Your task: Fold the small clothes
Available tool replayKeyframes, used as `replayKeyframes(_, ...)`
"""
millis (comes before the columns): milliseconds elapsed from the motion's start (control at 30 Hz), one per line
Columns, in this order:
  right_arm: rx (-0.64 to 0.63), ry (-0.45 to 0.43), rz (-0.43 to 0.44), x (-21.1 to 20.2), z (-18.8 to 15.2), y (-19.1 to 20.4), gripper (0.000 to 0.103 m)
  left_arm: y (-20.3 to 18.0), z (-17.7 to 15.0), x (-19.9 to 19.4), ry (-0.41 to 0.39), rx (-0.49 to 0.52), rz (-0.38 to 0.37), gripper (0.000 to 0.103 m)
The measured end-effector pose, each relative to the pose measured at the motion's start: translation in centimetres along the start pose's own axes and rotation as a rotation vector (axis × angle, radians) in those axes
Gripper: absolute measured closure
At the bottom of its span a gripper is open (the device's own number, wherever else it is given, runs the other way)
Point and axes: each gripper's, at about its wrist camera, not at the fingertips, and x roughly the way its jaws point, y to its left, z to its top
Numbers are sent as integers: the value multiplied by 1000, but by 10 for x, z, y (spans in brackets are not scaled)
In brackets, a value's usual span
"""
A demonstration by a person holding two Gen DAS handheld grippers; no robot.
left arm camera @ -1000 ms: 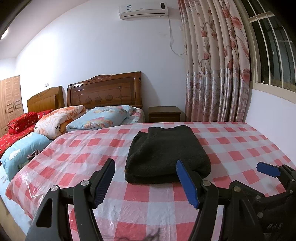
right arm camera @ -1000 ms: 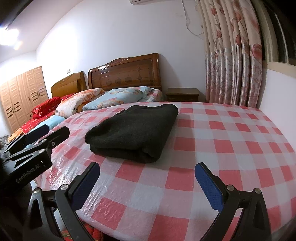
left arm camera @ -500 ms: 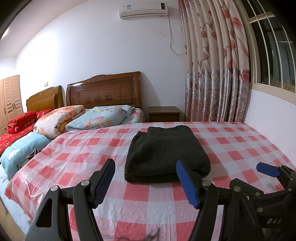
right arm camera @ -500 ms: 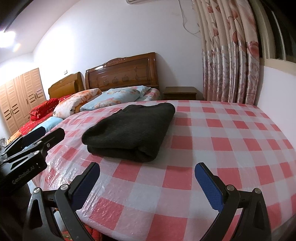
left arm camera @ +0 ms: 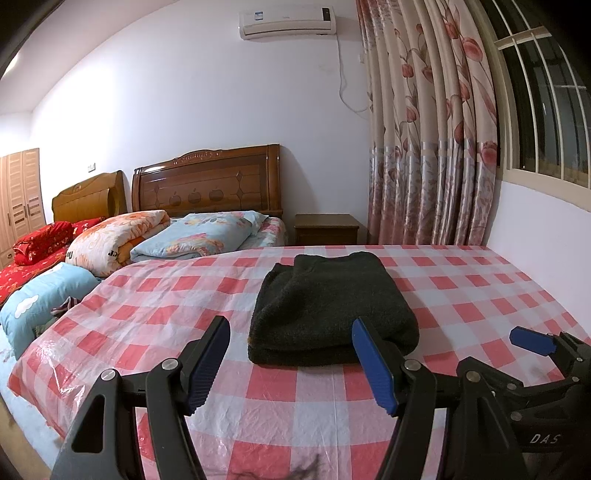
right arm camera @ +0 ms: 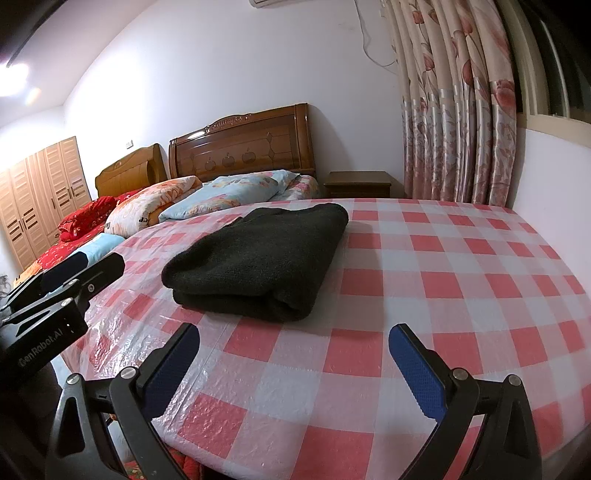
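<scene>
White plastered walls (left arm camera: pixel 192 110); white wall-mounted air conditioner (left arm camera: pixel 287 17) high up, cord hanging beside it. Floral pink-and-cream curtain (left arm camera: pixel 428 147) drawn beside dark barred window (left arm camera: pixel 543 103). Two carved brown wooden headboards (left arm camera: pixel 207 184) stood against far wall, small brown wooden nightstand (left arm camera: pixel 327 229) near curtain. Light wooden louvred wardrobe (right arm camera: pixel 40 199) at left. Bright ceiling light glare (right arm camera: pixel 14 79) upper left. Red-and-white checked plastic-covered table surface (right arm camera: pixel 443 280) filled foreground.
</scene>
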Motion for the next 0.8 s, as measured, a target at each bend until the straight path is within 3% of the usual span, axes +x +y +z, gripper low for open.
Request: replayKeyframes(800, 3, 4, 1, 0, -3, 4, 0, -11, 6, -9, -66, -11, -4, 33)
